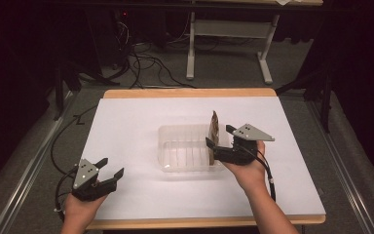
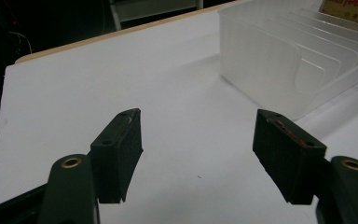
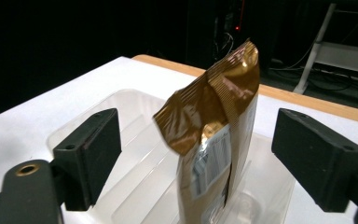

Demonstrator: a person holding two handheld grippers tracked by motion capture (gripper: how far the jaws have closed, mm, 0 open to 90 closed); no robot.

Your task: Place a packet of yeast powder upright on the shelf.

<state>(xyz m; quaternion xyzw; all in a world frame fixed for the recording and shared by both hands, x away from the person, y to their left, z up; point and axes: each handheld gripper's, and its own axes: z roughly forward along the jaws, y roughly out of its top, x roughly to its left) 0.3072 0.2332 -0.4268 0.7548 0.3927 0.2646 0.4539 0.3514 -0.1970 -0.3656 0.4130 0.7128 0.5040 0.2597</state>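
Note:
A clear plastic tray (image 1: 185, 148) with several upright dividers sits in the middle of the white table top. A gold-brown packet (image 1: 215, 127) stands upright in the tray's right end, its crimped top crumpled (image 3: 214, 116). My right gripper (image 1: 219, 135) is open, with one jaw on each side of the packet (image 3: 198, 140) and a gap between each pad and the foil. At the front left of the table my left gripper (image 1: 113, 165) is open and holds nothing; it points toward the tray (image 2: 261, 60) across bare white surface (image 2: 198, 126).
The white sheet (image 1: 126, 122) covers a wooden table whose edge (image 1: 190, 92) shows at the back. Behind the table stand a white desk frame (image 1: 191, 53) and loose cables (image 1: 151, 63) on the grey floor. Dark surroundings lie on both sides.

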